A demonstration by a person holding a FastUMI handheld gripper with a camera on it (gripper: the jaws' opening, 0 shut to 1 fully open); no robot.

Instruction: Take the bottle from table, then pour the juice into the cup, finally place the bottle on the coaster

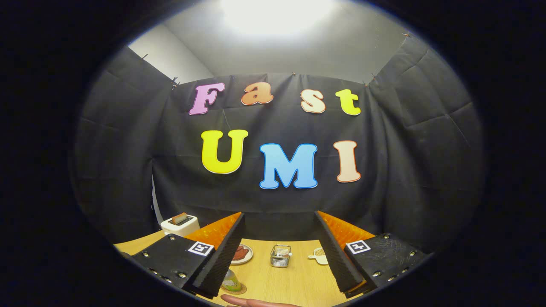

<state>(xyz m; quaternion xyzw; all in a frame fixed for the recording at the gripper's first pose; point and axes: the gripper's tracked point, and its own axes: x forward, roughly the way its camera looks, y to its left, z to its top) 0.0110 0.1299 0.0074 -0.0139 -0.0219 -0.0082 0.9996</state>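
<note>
Now, left to right, as you hold it:
Toaster [180, 224]: at the table's [294, 283] far left, against the wall, well out of your working lane.
Bottle [230, 280]: just beside the left finger, half hidden by it; it looks to be standing on the coaster [235, 290], so judge the placing done.
Plate [243, 253]: beyond the fingers, holding something red.
Basket [280, 256]: a small wire one mid-table, between the fingers' lines.
Cup [319, 255]: far right, beside the right finger; contents unclear.
Gripper [281, 249]: fingers spread wide, holding nothing, raised off the table.
Hand [256, 302]: near edge, below the fingers.
</note>
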